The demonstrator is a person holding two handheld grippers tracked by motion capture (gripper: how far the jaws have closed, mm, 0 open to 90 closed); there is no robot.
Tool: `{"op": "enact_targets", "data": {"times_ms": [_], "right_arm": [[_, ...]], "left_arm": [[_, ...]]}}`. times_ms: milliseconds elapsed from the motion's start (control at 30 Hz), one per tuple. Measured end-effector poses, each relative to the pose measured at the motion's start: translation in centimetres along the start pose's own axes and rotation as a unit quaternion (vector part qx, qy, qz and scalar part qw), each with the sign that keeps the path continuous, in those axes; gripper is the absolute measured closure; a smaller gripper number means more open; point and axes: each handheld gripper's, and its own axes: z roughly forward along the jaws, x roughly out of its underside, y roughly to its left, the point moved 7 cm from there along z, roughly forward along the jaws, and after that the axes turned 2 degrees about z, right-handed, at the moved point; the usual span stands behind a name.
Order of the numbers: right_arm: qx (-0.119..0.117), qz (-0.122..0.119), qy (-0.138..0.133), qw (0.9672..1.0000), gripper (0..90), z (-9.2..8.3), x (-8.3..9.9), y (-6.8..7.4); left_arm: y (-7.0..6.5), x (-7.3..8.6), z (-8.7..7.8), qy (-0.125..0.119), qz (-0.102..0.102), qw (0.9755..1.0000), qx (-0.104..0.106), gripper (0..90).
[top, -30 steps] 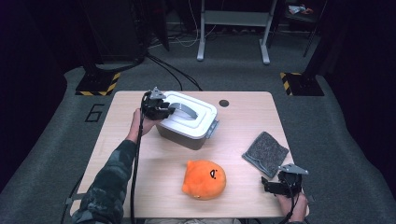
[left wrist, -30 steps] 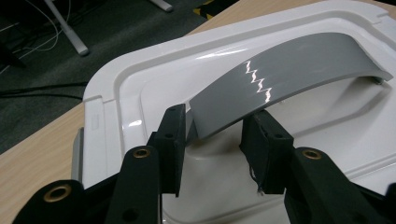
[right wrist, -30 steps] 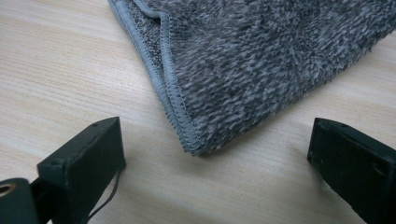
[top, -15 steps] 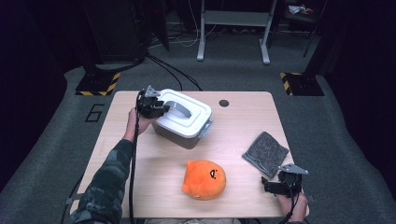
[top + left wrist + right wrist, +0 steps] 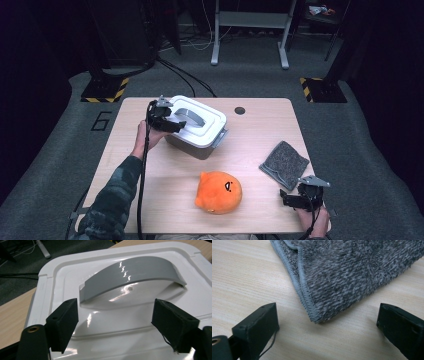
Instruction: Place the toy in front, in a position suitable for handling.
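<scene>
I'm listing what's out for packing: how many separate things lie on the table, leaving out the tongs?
3: a white box at back left, an orange plush toy front middle, a grey cloth at right.

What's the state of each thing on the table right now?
storage box: upright, lid on.
lid: seated, grey handle ungripped.
left gripper: open over the lid, jaws have just been opening, nothing between them.
right gripper: open, cloth corner ahead.
grey cloth: folded, flat.
orange plush toy: resting on the table, untouched.

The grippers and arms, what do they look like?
Both grippers, left and right, are black, each with two blocky black jaws and a grey three-cornered plate on top. A black cable trails from the left one along the forearm. The left arm wears a camouflage-patterned sleeve.
</scene>
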Motion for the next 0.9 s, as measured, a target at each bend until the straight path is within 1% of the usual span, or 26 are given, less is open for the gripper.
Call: {"op": "enact_targets", "data": {"times_ms": [33, 100, 133, 167, 200, 267, 333, 400, 433, 467, 567, 667, 733, 833, 867, 900], "right_arm": [[0.0, 0.001, 0.0, 1.0, 2.9, 0.0, 0.0, 0.0], [0.0, 0.001, 0.0, 1.0, 2.9, 0.0, 0.0, 0.0], [0.0, 0.001, 0.0, 1.0, 2.9, 0.0, 0.0, 0.0], [0.0, 0.001, 0.0, 1.0, 2.9, 0.0, 0.0, 0.0], [0.0, 0.001, 0.0, 1.0, 2.9, 0.0, 0.0, 0.0], [0.0, 0.001, 0.0, 1.0, 2.9, 0.0, 0.0, 0.0], [0.0, 0.001, 0.0, 1.0, 2.9, 0.0, 0.0, 0.0], [0.0, 0.001, 0.0, 1.0, 2.9, 0.0, 0.0, 0.0], [0.0, 0.001, 0.0, 1.0, 2.9, 0.0, 0.0, 0.0], [0.0, 0.001, 0.0, 1.0, 2.9, 0.0, 0.0, 0.0], [0.0, 0.001, 0.0, 1.0, 2.9, 0.0, 0.0, 0.0], [0.0, 0.001, 0.0, 1.0, 2.9, 0.0, 0.0, 0.0], [0.0, 0.001, 0.0, 1.0, 2.9, 0.0, 0.0, 0.0], [0.0, 0.001, 0.0, 1.0, 2.9, 0.0, 0.0, 0.0], [0.0, 0.001, 0.0, 1.0, 2.9, 0.0, 0.0, 0.0], [0.001, 0.001, 0.0, 1.0, 2.9, 0.0, 0.0, 0.0]], "left_arm": [[0.1, 0.2, -0.1, 0.008, 0.001, 1.0, 0.002, 19.7], [0.4, 0.5, 0.0, 0.006, -0.01, 0.9999, 0.006, 17.4], [0.4, 0.6, -0.1, 0.003, -0.016, 0.9999, 0.002, 17.4], [0.5, 0.6, -0.2, 0.0, -0.022, 0.9998, 0.004, 17.2], [0.6, 0.7, -0.2, -0.002, -0.022, 0.9997, 0.006, 17.2], [0.7, 0.8, -0.3, 0.0, -0.02, 0.9998, 0.001, 17.2], [0.7, 0.8, -0.4, -0.005, -0.024, 0.9997, 0.001, 17.0], [0.7, 1.0, -0.5, -0.001, -0.025, 0.9997, -0.002, 16.8], [0.7, 1.2, -0.4, 0.008, -0.029, 0.9995, 0.001, 15.0], [0.7, 1.5, -0.2, 0.018, -0.028, 0.9995, -0.003, 13.3], [1.0, 1.7, -0.4, 0.014, -0.025, 0.9996, 0.0, 13.3], [1.6, 1.8, -0.2, 0.004, -0.03, 0.9995, -0.013, 13.4], [2.0, 1.8, -0.1, -0.002, -0.03, 0.9995, -0.011, 13.8], [2.3, 1.7, 0.0, -0.008, -0.031, 0.9994, -0.011, 14.2], [2.5, 1.7, 0.1, -0.01, -0.028, 0.9995, -0.013, 14.3], [2.5, 1.7, 0.1, -0.013, -0.032, 0.9993, -0.013, 14.5]]}}
